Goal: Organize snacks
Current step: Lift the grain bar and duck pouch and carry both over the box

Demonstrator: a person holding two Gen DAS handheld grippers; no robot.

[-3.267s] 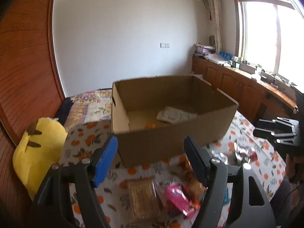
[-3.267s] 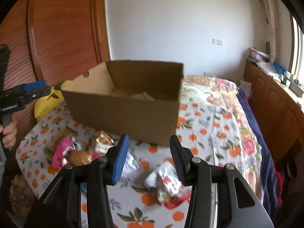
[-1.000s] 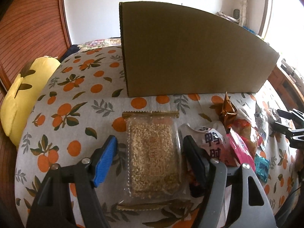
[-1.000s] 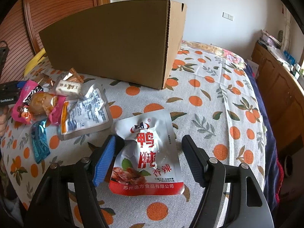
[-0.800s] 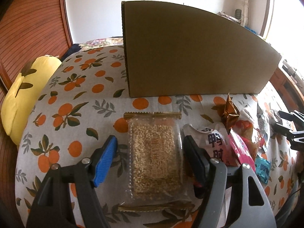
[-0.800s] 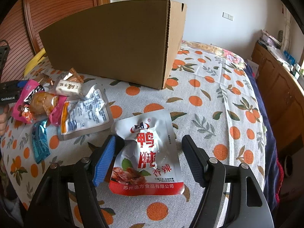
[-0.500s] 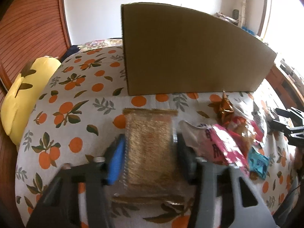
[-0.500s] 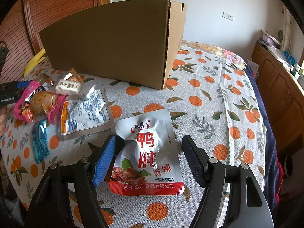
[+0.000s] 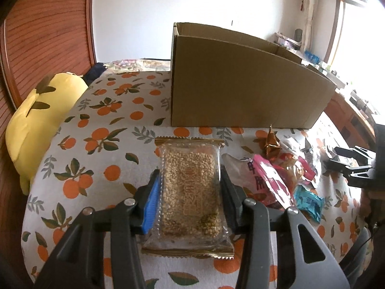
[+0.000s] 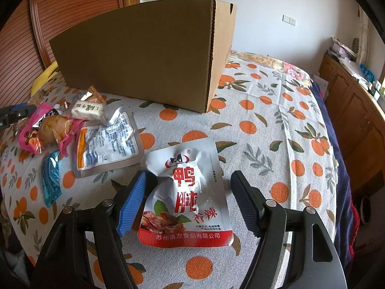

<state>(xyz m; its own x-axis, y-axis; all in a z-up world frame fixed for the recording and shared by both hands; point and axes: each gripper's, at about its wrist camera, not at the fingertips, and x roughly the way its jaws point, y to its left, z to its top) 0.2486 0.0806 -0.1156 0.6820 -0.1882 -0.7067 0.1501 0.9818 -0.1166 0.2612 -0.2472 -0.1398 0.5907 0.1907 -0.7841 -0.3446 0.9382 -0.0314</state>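
Snacks lie loose on the orange-print tablecloth [image 9: 101, 144]: nearest, a clear packet of puffed-grain bar [image 9: 190, 187] is pinched at its sides by the left gripper [image 9: 190, 192], whose jaws have just been closing. A silver-and-red duck snack pouch [image 10: 185, 192] lies between the right gripper's [image 10: 190, 204] wide-apart jaws, the right-hand pad clear of it. Beyond stands a brown cardboard box [image 9: 240, 91].

Left gripper [image 9: 190, 192] jaws clamped together; right gripper [image 10: 190, 200] jaws spread wide.
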